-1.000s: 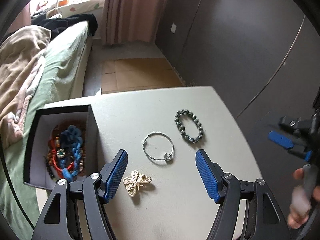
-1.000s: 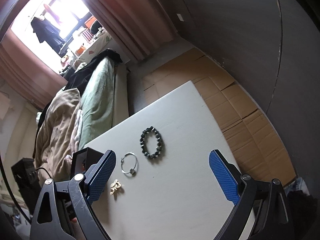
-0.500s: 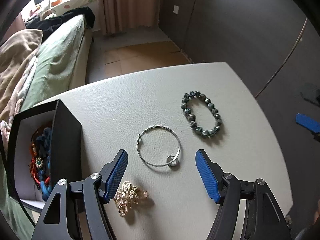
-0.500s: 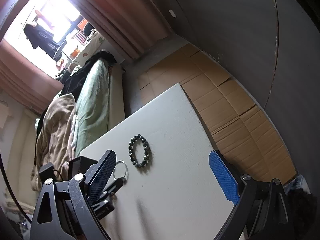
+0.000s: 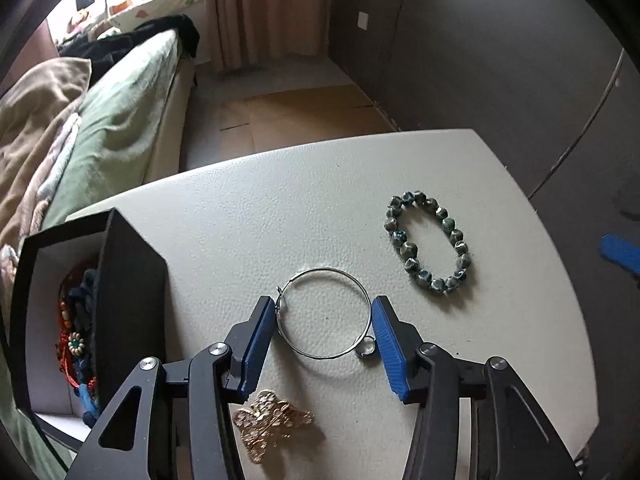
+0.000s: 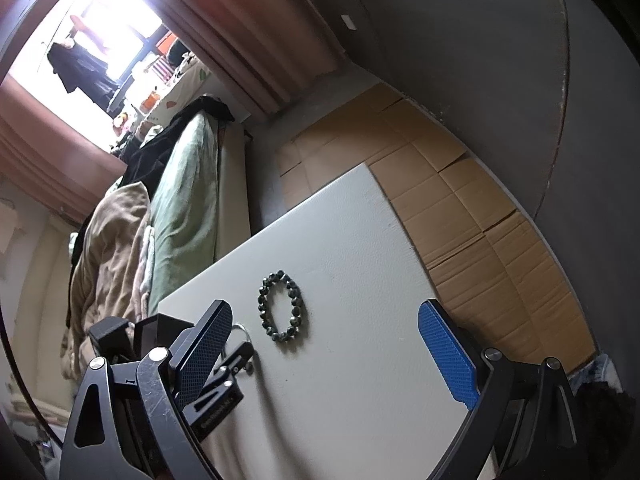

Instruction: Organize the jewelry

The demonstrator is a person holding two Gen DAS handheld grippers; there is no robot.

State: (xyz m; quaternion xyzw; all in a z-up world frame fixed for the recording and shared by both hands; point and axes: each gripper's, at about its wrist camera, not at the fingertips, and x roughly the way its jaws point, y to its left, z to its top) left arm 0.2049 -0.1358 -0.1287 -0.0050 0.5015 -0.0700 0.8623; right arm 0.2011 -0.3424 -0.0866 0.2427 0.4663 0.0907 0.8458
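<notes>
A thin silver hoop bangle (image 5: 352, 280) with a small charm lies flat on the white table (image 5: 280, 208). My left gripper (image 5: 324, 316) is low over it, its blue pads touching the hoop on both sides. A dark green bead bracelet (image 5: 426, 246) lies to the right; it also shows in the right wrist view (image 6: 280, 306). A gold butterfly brooch (image 5: 268, 424) lies under the left gripper. A black box (image 5: 132, 288) at the left holds red and blue jewelry. My right gripper (image 6: 324, 356) is open and empty above the table.
A bed with green and beige bedding (image 5: 100, 128) stands beyond the table's left side. Cardboard sheets (image 6: 460, 200) cover the floor past the table's far edge. A dark wall (image 5: 480, 60) runs along the right.
My left gripper has dropped and moved forward over the silver hoop, and its jaws have narrowed until the pads touch it. My right gripper has drifted a little; the left gripper now shows in its view.
</notes>
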